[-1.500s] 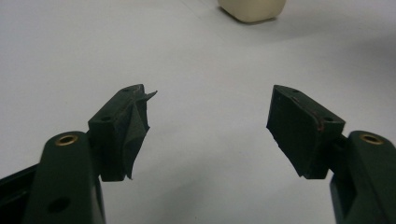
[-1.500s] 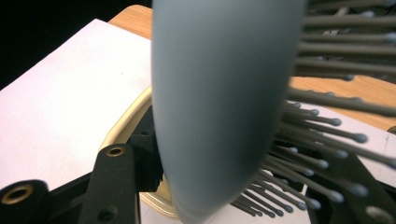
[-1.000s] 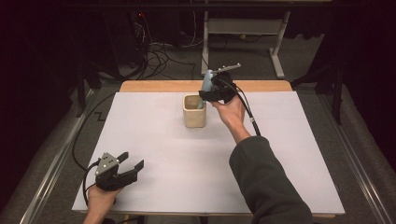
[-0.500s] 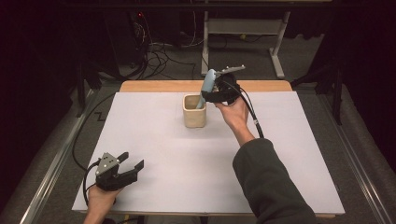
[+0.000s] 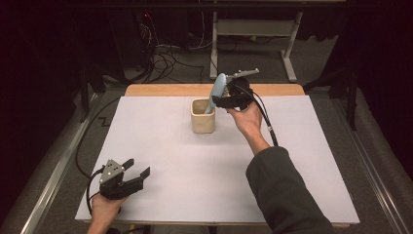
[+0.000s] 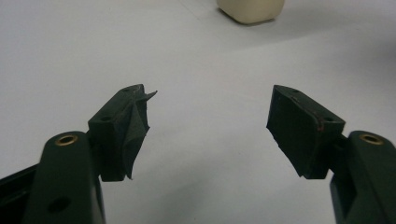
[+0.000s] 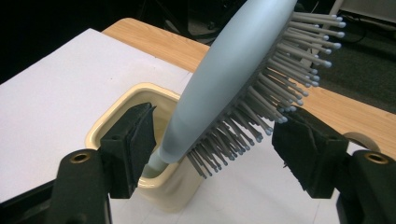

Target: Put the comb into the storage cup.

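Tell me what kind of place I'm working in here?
Likely a lab or recording workspace, not a home. A wooden table covered by a white sheet stands on grey carpet, with loose cables and a metal desk frame behind. On it: just a cream cup and a light-blue hairbrush.

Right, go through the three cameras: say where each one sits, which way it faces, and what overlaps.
High view: above the person's side, looking forward and down on the table; both forearms and grippers show.
Left gripper view: rides the left gripper, facing across the white sheet at the cup; open jaws show.
Right gripper view: rides the right gripper, looking at the hairbrush standing in the cup.
All three share the cup.
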Action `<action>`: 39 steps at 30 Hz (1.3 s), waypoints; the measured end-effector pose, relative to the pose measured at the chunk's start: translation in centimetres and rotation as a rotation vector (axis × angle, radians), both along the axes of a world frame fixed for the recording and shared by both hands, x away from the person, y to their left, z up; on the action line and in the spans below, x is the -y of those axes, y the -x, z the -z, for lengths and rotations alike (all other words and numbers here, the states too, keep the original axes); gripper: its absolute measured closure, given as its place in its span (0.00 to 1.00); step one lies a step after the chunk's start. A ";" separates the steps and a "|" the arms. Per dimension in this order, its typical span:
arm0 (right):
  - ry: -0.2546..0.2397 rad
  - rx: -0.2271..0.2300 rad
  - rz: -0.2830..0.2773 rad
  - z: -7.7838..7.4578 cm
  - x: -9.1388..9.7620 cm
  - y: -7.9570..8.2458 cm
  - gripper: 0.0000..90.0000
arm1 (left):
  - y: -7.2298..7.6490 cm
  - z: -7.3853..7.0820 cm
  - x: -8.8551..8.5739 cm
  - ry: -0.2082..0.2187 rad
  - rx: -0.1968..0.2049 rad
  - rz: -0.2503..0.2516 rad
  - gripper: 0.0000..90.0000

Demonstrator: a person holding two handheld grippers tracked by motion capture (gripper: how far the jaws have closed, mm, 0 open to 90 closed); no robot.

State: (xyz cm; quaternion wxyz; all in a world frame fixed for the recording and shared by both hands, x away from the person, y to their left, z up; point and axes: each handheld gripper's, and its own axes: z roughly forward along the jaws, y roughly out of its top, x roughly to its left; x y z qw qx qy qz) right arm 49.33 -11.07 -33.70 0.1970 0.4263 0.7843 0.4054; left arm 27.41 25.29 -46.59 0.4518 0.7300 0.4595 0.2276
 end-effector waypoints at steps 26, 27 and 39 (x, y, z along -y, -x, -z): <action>-0.020 0.035 -0.010 0.2 1.8 1.5 0.35 | 0.0 0.0 -0.1 0.002 0.001 -0.005 0.33; -0.020 0.037 -0.011 0.2 1.8 1.5 0.35 | 0.0 0.0 -0.1 0.003 0.002 -0.005 0.33; -0.033 0.053 -0.021 0.0 2.7 2.5 0.35 | 0.0 0.0 -0.2 0.012 -0.002 -0.010 0.33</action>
